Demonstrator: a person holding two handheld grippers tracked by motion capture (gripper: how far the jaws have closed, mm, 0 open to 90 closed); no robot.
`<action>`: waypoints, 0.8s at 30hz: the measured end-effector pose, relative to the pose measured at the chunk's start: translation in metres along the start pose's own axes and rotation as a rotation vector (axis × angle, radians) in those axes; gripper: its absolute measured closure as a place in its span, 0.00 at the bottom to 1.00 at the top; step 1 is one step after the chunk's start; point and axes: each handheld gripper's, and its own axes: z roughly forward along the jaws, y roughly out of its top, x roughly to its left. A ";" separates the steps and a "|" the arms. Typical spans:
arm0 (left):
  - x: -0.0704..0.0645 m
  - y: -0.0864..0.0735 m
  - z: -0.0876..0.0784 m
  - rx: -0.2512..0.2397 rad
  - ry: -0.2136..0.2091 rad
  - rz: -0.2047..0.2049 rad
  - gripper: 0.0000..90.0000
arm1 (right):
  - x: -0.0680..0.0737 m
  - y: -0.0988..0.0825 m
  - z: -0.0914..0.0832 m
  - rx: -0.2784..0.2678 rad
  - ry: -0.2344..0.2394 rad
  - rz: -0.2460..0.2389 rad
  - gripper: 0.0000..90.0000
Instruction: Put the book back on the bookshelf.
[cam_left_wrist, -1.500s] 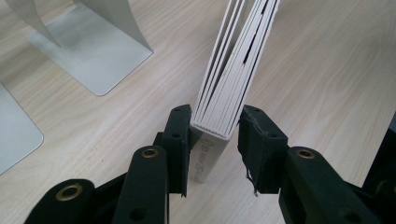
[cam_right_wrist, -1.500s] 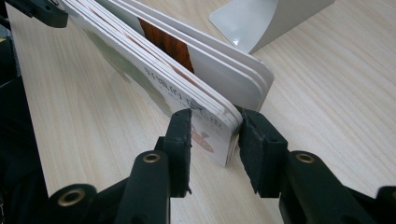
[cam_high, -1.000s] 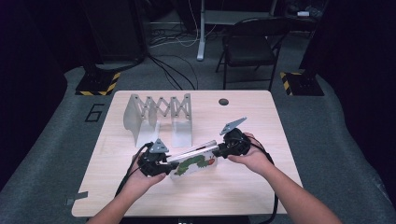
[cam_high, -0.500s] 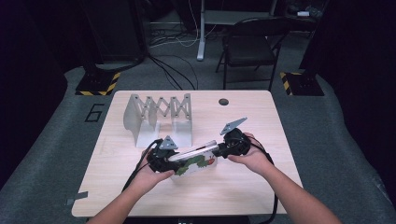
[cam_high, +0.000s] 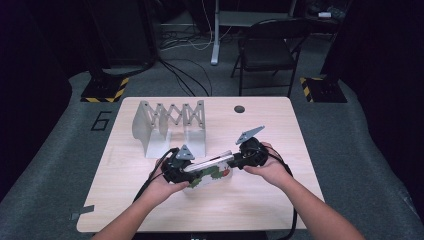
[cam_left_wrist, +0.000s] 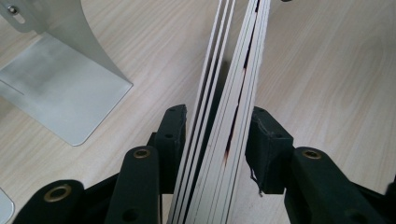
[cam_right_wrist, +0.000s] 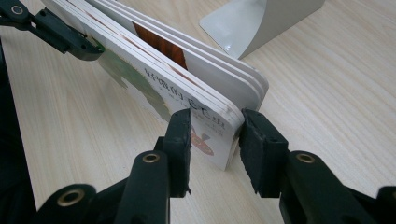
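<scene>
high view: left gripper (cam_high: 186, 168) and right gripper (cam_high: 239, 161) fingers each clamp the board book (cam_high: 212, 170).

Pale wood-grain surface (cam_high: 280, 130), matt. Brushed metal bookend rack (cam_high: 170, 127) with a dull sheen. Board book (cam_right_wrist: 187, 88): thick, smooth card pages. Hand-held gripper (cam_left_wrist: 217, 140) jaws in matt black plastic.

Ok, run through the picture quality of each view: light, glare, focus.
High view: the table is evenly lit, the room behind falls to near black, and the whole frame is soft. Left gripper view: the board book page edges are sharp, with a pale sheen on the metal bookend. Right gripper view: the book cover is crisp near the jaws, softer farther off.
</scene>
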 end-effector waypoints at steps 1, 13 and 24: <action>0.000 0.000 0.000 0.001 -0.004 0.002 0.68 | 0.000 0.000 0.000 0.000 0.001 0.000 0.71; -0.001 -0.001 0.004 0.036 -0.016 0.020 0.71 | 0.000 0.000 0.000 0.000 0.004 0.002 0.71; -0.006 0.000 0.003 0.052 -0.025 0.048 0.77 | 0.000 0.000 0.001 0.008 0.006 0.001 0.70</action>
